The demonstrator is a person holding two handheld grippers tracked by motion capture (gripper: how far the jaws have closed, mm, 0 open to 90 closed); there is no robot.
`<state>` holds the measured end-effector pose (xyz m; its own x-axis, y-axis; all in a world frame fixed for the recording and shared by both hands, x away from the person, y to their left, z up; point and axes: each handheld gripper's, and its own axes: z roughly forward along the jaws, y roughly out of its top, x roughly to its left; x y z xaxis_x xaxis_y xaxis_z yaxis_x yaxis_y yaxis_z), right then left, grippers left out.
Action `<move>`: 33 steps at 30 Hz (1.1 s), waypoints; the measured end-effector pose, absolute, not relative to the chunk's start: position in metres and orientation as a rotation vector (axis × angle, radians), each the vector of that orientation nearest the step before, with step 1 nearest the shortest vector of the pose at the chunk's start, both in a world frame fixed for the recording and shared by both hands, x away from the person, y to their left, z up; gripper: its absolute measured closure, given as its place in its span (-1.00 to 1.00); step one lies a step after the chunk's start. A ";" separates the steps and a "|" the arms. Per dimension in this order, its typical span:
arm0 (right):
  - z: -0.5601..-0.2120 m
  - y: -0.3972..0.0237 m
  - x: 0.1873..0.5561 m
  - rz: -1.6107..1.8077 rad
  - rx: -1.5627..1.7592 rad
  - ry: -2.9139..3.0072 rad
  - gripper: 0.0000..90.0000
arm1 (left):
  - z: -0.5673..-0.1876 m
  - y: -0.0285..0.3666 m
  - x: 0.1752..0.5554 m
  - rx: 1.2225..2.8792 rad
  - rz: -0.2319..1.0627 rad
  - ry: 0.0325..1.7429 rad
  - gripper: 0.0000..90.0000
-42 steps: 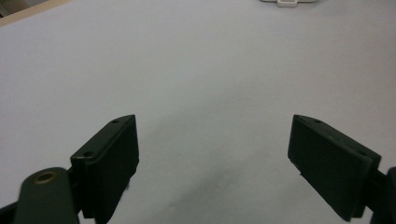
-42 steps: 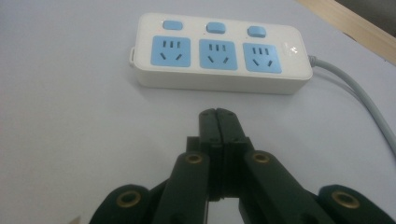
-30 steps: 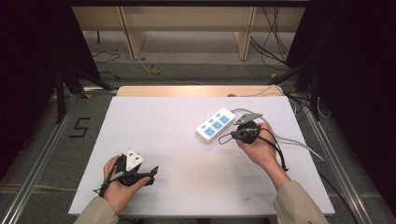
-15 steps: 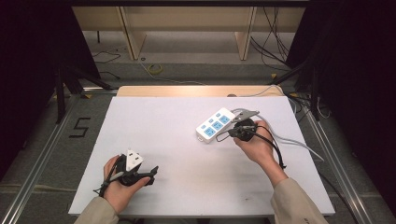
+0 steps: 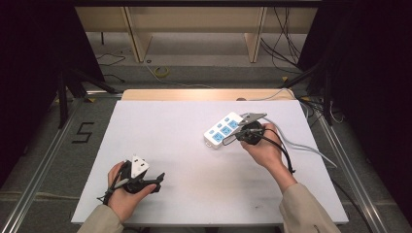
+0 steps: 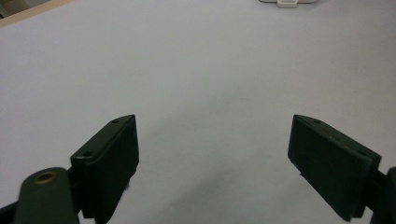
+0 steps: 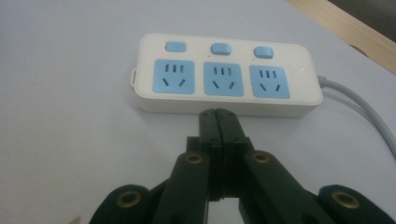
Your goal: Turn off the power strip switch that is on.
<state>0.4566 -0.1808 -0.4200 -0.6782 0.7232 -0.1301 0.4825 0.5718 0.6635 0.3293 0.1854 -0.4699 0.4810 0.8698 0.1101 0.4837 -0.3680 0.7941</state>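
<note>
A white power strip [image 5: 222, 130] with three blue sockets and three blue buttons lies right of the middle of the white table [image 5: 184, 170]. In the right gripper view the power strip [image 7: 224, 84] lies crosswise, its grey cable [image 7: 359, 100] leaving to the right. My right gripper [image 5: 237, 137] is shut, with nothing between its jaws. The right gripper [image 7: 217, 112] has its tips right at the strip's near long side; whether they touch it I cannot tell. My left gripper [image 5: 158, 180] rests at the table's front left, open. The left gripper [image 6: 215, 123] has bare tabletop between its jaws.
The strip's grey cable [image 5: 301, 143] runs off toward the table's right edge. A wooden board [image 5: 209, 94] borders the table's far edge. A floor mark "5" [image 5: 82, 132] lies to the left, and shelving legs and loose cables stand beyond the table.
My right hand has edged slightly left, toward the power strip. The left hand and the strip have stayed put.
</note>
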 end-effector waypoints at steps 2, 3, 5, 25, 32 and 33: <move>-0.419 -0.180 0.457 0.849 0.976 2.419 1.00 | -0.470 0.185 0.329 2.020 0.693 1.117 -0.64; -0.419 -0.180 0.458 0.848 0.971 2.420 1.00 | -0.470 0.185 0.329 2.017 0.694 1.115 -0.64; -0.419 -0.179 0.459 0.845 0.976 2.420 1.00 | -0.470 0.185 0.329 2.016 0.695 1.115 -0.64; -0.421 -0.169 0.469 0.827 0.983 2.435 1.00 | -0.469 0.186 0.329 2.018 0.693 1.114 -0.64; -0.423 -0.165 0.472 0.825 0.987 2.439 1.00 | -0.470 0.186 0.329 2.016 0.694 1.114 -0.64; -0.423 -0.164 0.473 0.826 0.986 2.439 1.00 | -0.470 0.185 0.329 2.015 0.693 1.115 -0.64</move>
<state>0.4731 -0.1641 -0.4232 -0.6809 0.7216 -0.1247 0.4973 0.5807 0.6446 0.3293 0.1855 -0.4697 0.4814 0.8698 0.1083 0.4827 -0.3662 0.7955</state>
